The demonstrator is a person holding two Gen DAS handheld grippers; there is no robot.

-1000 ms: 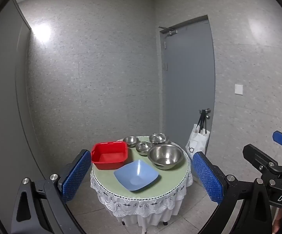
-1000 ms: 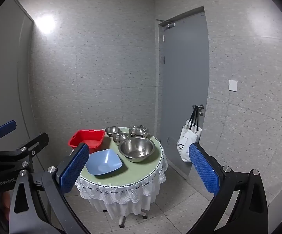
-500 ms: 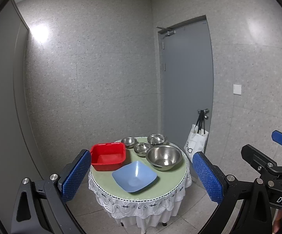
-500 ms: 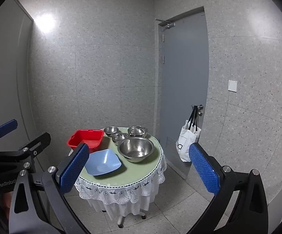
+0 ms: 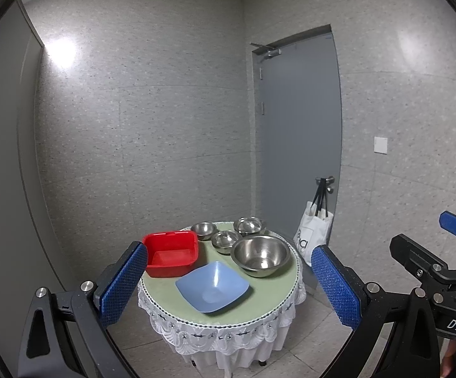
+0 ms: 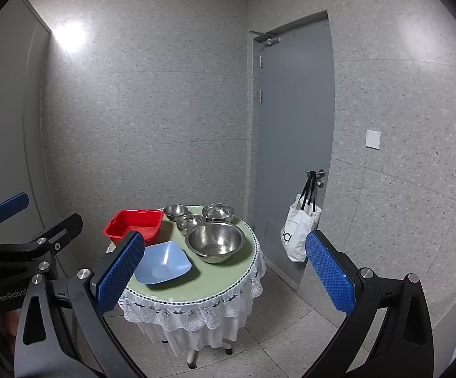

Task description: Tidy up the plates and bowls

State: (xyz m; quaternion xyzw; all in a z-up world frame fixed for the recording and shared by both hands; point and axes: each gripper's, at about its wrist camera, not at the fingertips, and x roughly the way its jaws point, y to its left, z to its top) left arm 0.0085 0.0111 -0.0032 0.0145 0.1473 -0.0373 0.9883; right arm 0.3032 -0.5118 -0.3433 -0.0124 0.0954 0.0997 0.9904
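A small round table (image 5: pixel 164 296) (image 6: pixel 228 283) with a green top and white lace skirt stands a good way ahead. On it sit a red square tub (image 5: pixel 171 253) (image 6: pixel 135 222), a blue square plate (image 5: pixel 212 286) (image 6: pixel 163 263), a large steel bowl (image 5: pixel 261 255) (image 6: pixel 215 242) and three small steel bowls (image 5: pixel 226 241) (image 6: pixel 191 222) behind. My left gripper (image 5: pixel 228 286) is open and empty, well short of the table. My right gripper (image 6: pixel 224 274) is also open and empty, held back from it.
A grey door (image 5: pixel 297 132) (image 6: pixel 294 132) stands right of the table, with a white tote bag (image 5: pixel 314 233) (image 6: pixel 300 234) hanging from its handle. Speckled grey walls close the corner behind. Tiled floor (image 6: pixel 291 330) surrounds the table.
Both views have drifted slightly, so the table sits a touch lower and nearer in the left view. Nothing on the table has moved and both grippers stay open.
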